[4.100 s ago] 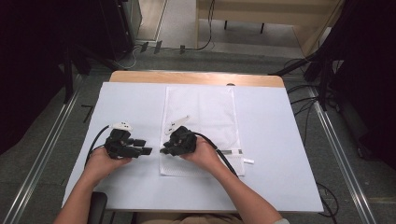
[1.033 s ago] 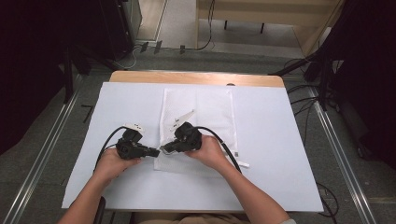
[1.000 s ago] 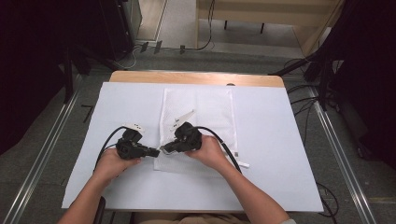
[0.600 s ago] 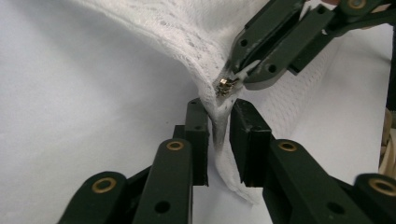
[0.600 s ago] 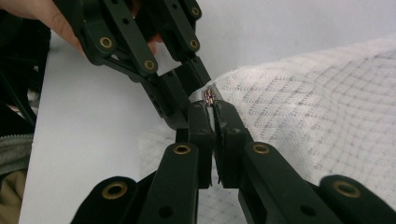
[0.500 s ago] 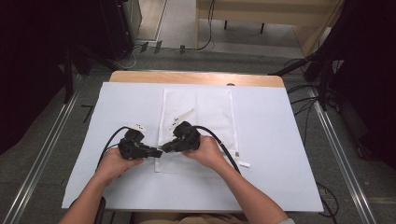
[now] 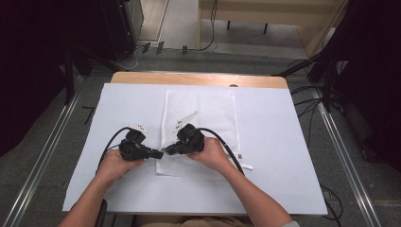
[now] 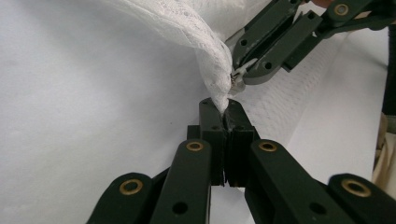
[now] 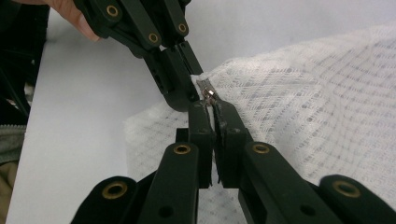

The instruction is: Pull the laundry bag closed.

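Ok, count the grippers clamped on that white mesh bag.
2. The left gripper pinches the mesh bag at its near left corner; the right gripper grips the zipper pull beside it.

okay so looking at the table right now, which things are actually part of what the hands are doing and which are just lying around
In the job: white mesh bag; its zipper pull, pinched by the right gripper; left gripper, clamped on the bag's corner.

Lying about: white table cover; floor cables.

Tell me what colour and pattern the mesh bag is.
White, a fine diamond-grid weave; the mesh bag shows it best in the right gripper view.
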### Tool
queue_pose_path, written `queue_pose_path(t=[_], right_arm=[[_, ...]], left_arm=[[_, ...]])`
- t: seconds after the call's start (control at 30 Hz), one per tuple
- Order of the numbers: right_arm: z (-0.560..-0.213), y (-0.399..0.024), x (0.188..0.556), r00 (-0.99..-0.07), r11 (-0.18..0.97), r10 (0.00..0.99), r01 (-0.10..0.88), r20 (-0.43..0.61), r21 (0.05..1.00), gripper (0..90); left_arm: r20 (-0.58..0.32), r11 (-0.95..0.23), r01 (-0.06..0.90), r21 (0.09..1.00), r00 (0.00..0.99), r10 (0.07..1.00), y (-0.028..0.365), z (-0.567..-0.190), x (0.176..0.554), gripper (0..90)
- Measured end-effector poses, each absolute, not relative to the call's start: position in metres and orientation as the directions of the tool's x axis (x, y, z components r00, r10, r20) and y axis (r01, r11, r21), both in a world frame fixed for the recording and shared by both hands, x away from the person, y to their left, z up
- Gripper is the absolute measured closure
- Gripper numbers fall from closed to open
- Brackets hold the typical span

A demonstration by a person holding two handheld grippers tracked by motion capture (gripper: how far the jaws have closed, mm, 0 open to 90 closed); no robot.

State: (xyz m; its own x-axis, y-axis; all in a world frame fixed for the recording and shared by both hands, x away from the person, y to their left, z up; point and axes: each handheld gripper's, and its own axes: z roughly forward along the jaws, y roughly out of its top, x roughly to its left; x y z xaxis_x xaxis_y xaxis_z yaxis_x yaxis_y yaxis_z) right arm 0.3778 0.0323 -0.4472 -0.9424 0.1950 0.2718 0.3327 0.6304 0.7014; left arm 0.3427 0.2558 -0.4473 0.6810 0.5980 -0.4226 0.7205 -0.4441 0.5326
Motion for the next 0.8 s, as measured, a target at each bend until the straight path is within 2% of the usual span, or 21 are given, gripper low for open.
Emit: queue_pose_path(t=[0.47,0.8], right_arm=[[-0.443,0.021,0.377,-0.947,0.634,0.180,0.319,0.267,0.704,88.8],[-0.451,0.028,0.380,-0.934,0.641,0.194,0.351,0.299,0.683,88.6]], left_arm=[[-0.415,-0.435,0.708,0.557,0.690,0.593,0.260,-0.442,0.341,90.0],[-0.435,-0.457,0.718,0.525,0.688,0.581,0.253,-0.448,0.342,90.0]])
